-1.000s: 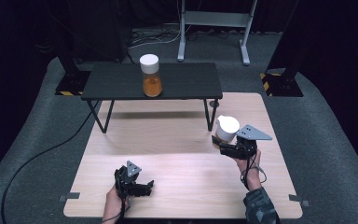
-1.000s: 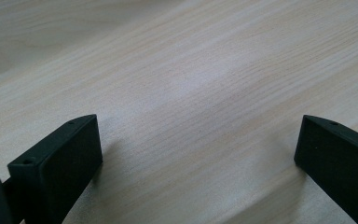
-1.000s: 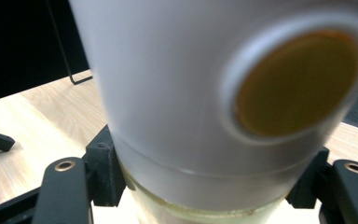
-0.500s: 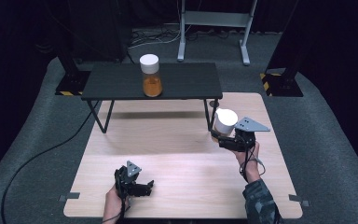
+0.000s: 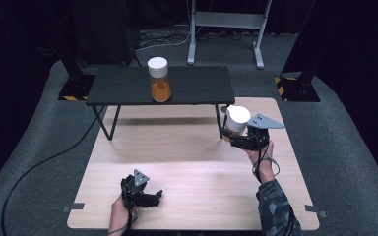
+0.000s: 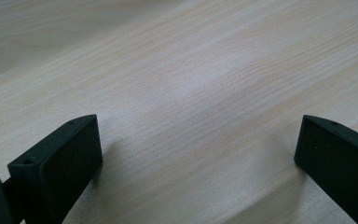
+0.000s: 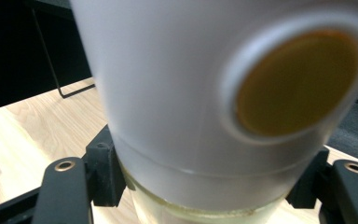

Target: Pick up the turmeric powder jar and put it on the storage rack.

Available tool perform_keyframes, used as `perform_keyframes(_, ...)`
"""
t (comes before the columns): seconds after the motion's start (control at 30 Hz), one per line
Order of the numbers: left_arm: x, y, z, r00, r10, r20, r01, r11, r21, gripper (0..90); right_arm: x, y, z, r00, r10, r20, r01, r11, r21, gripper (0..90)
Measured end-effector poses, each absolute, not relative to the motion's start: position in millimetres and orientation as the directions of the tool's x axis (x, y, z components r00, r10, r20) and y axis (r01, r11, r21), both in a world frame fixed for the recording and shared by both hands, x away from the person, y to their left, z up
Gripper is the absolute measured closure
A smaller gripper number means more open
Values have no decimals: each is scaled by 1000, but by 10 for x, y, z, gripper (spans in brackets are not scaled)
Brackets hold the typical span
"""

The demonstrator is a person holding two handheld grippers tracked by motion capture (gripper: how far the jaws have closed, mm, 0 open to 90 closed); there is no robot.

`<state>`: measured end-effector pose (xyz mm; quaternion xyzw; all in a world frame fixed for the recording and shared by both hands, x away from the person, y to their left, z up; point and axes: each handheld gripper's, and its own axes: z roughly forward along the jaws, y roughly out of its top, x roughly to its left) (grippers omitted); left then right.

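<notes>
Raised jar (image 5: 236, 121), orange contents inside

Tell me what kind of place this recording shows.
Probably a recording studio or lab: dark surroundings, grey carpet, a wooden board, a low black table and equipment stands behind.

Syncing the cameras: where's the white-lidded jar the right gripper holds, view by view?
High view: jar right of centre, clamped in the right gripper, beside the black table's leg.
Left gripper view: not in it, just wooden tabletop between open jaws.
Right gripper view: jar close up, jaws shut below its lid.
Shared landmark: the wooden tabletop.
</notes>
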<state>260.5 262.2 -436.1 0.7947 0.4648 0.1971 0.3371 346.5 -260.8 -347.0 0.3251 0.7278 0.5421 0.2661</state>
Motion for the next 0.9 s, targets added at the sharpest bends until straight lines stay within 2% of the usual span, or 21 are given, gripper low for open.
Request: perform_keyframes(0.9, 2604, 2623, -4360, 492, 871, 2, 605, -343, 719, 1, 3792, -2566, -3114, -636, 771, -34, 186, 196, 963, 294)
